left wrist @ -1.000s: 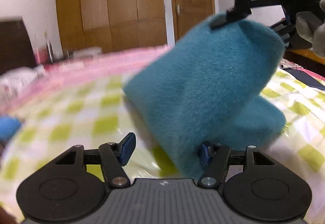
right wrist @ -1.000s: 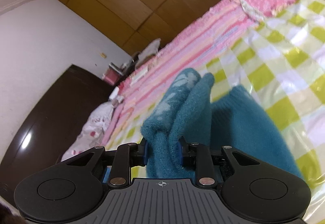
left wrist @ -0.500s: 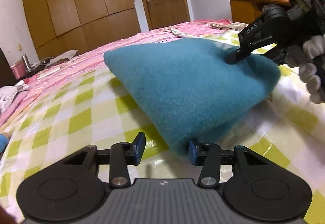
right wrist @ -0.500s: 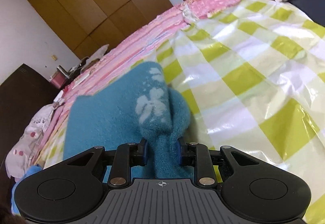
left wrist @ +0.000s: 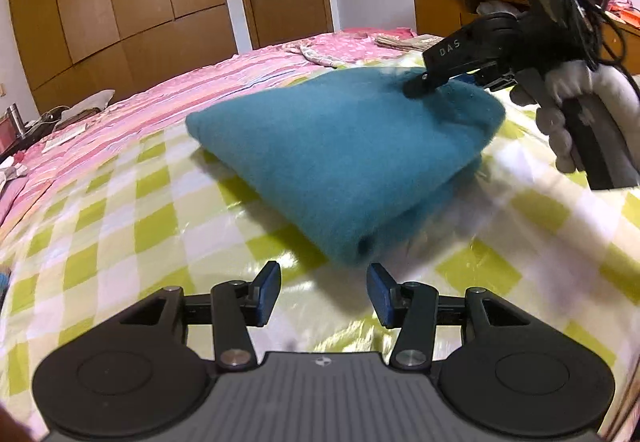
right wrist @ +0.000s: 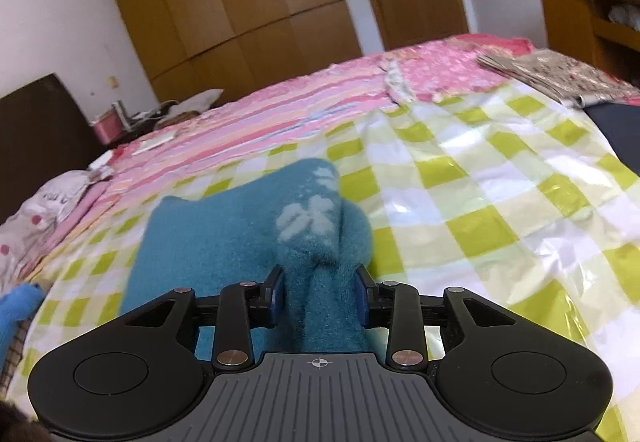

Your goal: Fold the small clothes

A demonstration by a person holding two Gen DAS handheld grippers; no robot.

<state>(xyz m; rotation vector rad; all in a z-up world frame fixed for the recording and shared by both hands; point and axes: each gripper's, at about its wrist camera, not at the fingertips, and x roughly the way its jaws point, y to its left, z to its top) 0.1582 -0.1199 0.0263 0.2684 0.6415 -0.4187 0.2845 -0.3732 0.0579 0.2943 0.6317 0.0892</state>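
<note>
Your right tongs (right wrist: 318,292), easing apart, hug the teal garment's (left wrist: 344,157) far bunched end on the bed (left wrist: 120,226); your left tongs (left wrist: 324,292) gape empty, just short of its near corner.

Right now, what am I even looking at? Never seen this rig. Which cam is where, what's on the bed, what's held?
There is no robot arm. A person holds a two-finger gripper in each hand, and each gripper carries a fisheye camera looking forward along its own fingers.

The left wrist view shows the left gripper at the bottom, open, with nothing between its fingers; the near corner of the folded teal garment lies just ahead of it. Top right in that view is the other gripper, held in a gloved hand.

The right wrist view shows the right gripper with a bunched part of the same garment between its blue pads. Its jaws have just been opening, so the grip looks to be loosening.

The garment lies on a green and white checked sheet over a pink bedspread.
</note>
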